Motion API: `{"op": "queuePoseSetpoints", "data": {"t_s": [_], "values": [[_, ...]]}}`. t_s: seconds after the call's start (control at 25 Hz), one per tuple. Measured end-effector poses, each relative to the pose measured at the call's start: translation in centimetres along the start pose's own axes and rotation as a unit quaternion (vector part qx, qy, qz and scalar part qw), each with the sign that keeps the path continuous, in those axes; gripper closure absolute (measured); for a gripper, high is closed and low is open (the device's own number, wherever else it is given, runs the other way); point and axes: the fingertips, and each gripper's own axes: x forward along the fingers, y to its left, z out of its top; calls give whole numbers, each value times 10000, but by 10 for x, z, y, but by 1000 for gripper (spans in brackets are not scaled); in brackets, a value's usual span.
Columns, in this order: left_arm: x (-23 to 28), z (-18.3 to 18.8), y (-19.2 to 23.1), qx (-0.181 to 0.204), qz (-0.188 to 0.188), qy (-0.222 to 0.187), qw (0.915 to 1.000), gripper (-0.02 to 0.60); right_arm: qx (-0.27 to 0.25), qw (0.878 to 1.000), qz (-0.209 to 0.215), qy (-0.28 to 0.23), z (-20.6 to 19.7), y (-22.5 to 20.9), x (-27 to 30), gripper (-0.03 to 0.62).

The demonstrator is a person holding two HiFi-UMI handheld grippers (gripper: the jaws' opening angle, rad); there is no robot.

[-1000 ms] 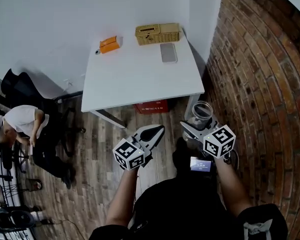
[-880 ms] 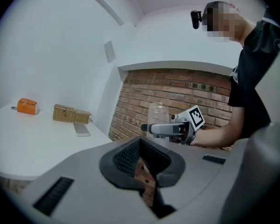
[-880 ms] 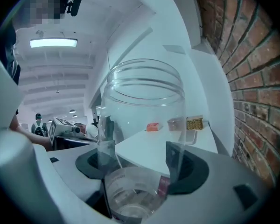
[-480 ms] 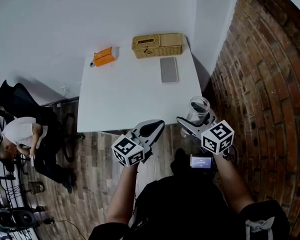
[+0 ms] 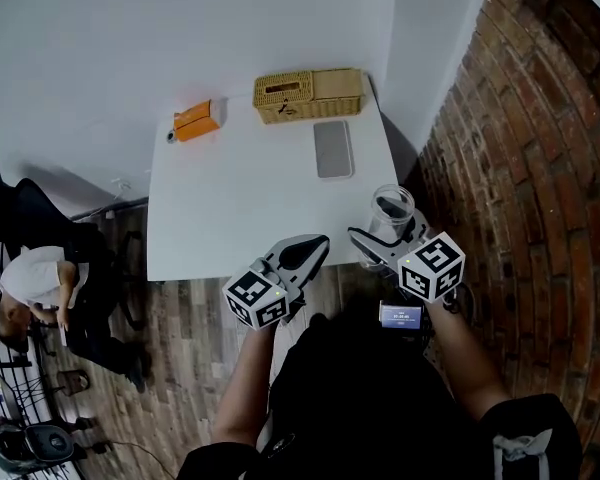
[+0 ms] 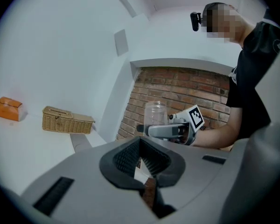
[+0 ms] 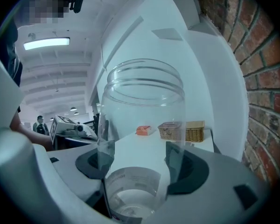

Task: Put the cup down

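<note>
A clear plastic cup (image 5: pixel 392 211) stands upright between the jaws of my right gripper (image 5: pixel 380 236), which is shut on its lower part. It hangs over the front right corner of the white table (image 5: pixel 240 208). In the right gripper view the cup (image 7: pixel 142 120) fills the middle, and the black pads (image 7: pixel 184 164) press its sides. My left gripper (image 5: pixel 302 256) hovers at the table's front edge, shut, with nothing in it. From the left gripper view the cup (image 6: pixel 155 112) and the right gripper (image 6: pixel 170 130) show ahead to the right.
A wicker basket (image 5: pixel 310 93), an orange box (image 5: pixel 193 120) and a flat grey slab (image 5: pixel 332 148) lie on the far half of the table. A brick wall (image 5: pixel 520 168) runs close on the right. A person (image 5: pixel 30 280) sits at the left, by the floor.
Both grippers have come forward to the table. The cup, earlier over the floor short of the table, is now over its front right corner. The grip is unchanged.
</note>
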Motion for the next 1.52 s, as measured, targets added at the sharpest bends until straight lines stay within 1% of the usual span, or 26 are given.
{"op": "queuePoseSetpoints", "data": {"t_s": [0.16, 0.4, 0.68, 1.16, 1.36, 1.52], "values": [[2, 4, 9, 12, -130, 17, 9999, 574, 9, 9999, -110, -5, 3, 0, 8, 240], [-4, 20, 17, 81, -318, -34, 9995, 574, -11, 9997, -245, -97, 15, 6, 19, 240], [-12, 22, 19, 111, -346, -58, 9993, 574, -80, 9995, -244, -210, 24, 16, 27, 240], [-18, 22, 16, 150, -369, -36, 9992, 574, -86, 9996, -188, -192, 21, 26, 25, 240], [-15, 21, 16, 127, -359, -30, 9993, 574, -85, 9997, -165, -132, 17, 22, 25, 240], [-15, 22, 19, 102, -295, -41, 9995, 574, -119, 9996, -234, 68, 4, 4, 23, 240]]}}
